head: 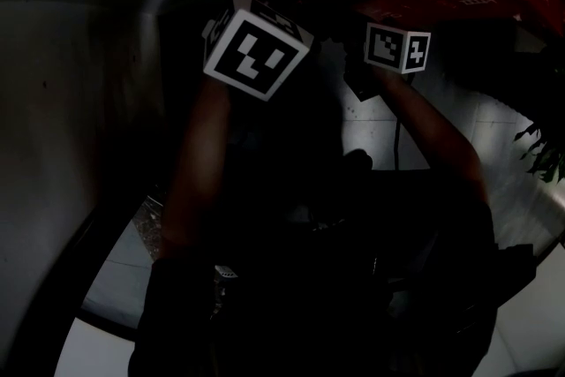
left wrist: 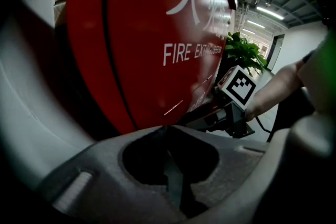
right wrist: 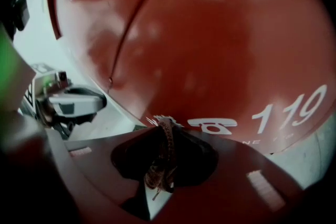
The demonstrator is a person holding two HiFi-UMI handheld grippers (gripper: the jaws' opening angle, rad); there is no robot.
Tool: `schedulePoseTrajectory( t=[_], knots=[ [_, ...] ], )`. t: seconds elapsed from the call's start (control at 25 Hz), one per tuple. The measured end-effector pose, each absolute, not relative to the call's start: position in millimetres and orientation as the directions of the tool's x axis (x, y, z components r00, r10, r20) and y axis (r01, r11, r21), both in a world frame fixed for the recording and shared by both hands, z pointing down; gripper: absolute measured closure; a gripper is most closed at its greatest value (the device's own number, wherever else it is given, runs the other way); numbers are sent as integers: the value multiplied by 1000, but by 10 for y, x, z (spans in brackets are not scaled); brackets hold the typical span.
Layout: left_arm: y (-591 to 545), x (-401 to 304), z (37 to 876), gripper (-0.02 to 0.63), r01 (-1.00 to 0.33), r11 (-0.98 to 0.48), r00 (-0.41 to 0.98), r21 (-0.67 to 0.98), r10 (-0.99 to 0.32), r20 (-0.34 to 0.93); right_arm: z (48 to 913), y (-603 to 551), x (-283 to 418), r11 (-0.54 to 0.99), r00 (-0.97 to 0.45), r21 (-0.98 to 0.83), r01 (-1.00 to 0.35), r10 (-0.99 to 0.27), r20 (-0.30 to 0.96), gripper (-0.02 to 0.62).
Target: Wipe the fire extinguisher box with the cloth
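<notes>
- Cloth [right wrist: 161,165], brownish and bunched, sits pinched between the right gripper's [right wrist: 164,124] closed jaws, its top end at the red front of the fire extinguisher box [right wrist: 210,34], beside the printed 119.
- Left gripper [left wrist: 164,131]: jaws together with nothing between them, tips close to the box front below the FIRE lettering.

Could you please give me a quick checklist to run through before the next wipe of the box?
1. The cloth is gripped: ok, the right gripper is shut on it.
2. The cloth is against the fire extinguisher box: cannot tell; it sits close to the red face.
3. The left gripper is clear of the cloth: ok, shut, empty, off to the side.
4. Head view is usable for guiding: not ok, too dark.
</notes>
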State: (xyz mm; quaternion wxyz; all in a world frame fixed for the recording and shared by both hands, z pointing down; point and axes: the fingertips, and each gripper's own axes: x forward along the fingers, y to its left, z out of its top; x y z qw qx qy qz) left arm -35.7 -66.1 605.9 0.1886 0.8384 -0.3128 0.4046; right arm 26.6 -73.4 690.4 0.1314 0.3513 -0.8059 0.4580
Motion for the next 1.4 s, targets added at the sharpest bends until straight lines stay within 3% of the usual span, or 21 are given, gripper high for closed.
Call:
schedulePoseTrajectory(
  t=[0.28, 1.4],
  knots=[
    [-685, -346, 6033, 603, -684, -727, 481, 61, -387, 787, 6412, -744, 270, 297, -743, -722, -625, -508, 435, 523],
    [-596, -396, 5887, 603, -701, -712, 481, 42, -428, 765, 4296, -712, 156, 612, -793, -620, -491, -609, 28, 523]
  ],
)
